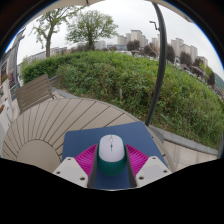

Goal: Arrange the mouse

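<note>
One white mouse [111, 149] was seen on a blue mat [112, 141] atop the slatted table [45, 128], flanked by the spread claw [112, 160]; pad contact, possibly present, could not be confirmed.

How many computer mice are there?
1. The white and teal computer mouse sits between the fingers of the gripper, on the dark blue mouse mat. None seems hidden.

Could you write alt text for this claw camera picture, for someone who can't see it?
A white computer mouse sits between the claw's two open fingers, on a dark blue mouse pad atop a slatted wooden table. Beyond lie a green hedge, trees and distant buildings.
</note>
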`<state>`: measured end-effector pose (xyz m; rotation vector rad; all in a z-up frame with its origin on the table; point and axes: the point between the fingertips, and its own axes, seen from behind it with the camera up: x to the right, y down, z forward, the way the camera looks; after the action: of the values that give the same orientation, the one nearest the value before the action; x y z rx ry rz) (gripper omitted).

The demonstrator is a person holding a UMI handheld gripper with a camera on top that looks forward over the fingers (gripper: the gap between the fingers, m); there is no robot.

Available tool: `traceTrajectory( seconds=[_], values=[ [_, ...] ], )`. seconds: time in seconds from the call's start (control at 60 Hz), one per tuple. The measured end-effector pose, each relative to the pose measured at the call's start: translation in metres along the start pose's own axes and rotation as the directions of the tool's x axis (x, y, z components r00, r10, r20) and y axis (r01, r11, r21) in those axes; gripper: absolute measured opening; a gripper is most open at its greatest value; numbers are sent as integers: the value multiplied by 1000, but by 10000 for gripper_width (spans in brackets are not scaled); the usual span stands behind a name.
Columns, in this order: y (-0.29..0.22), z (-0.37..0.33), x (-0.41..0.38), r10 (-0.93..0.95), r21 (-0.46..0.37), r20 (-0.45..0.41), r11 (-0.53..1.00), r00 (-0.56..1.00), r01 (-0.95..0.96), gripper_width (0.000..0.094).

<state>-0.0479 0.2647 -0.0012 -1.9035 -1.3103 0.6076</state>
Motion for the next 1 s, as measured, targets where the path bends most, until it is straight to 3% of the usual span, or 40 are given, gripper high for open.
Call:
traceTrajectory(
  seconds=[0.1,0.183,0.2,0.417,0.633,0.833,1.0],
  values=[
    [16,5,7,20,-39,-3,999,1000,-20,556],
    [16,-6,11,42,-63,-14,997,999,-43,852],
    [14,-11,12,46,-63,-17,997,999,-47,867],
    [5,-144,-8,43,-126,9,991,999,-42,847],
    [48,-291,-60,82,-205,73,977,994,-66,846],
    [83,-330,-86,-17,-225,107,974,994,40,845],
    [78,-334,-95,-73,-193,149,976,986,101,845]
  ],
)
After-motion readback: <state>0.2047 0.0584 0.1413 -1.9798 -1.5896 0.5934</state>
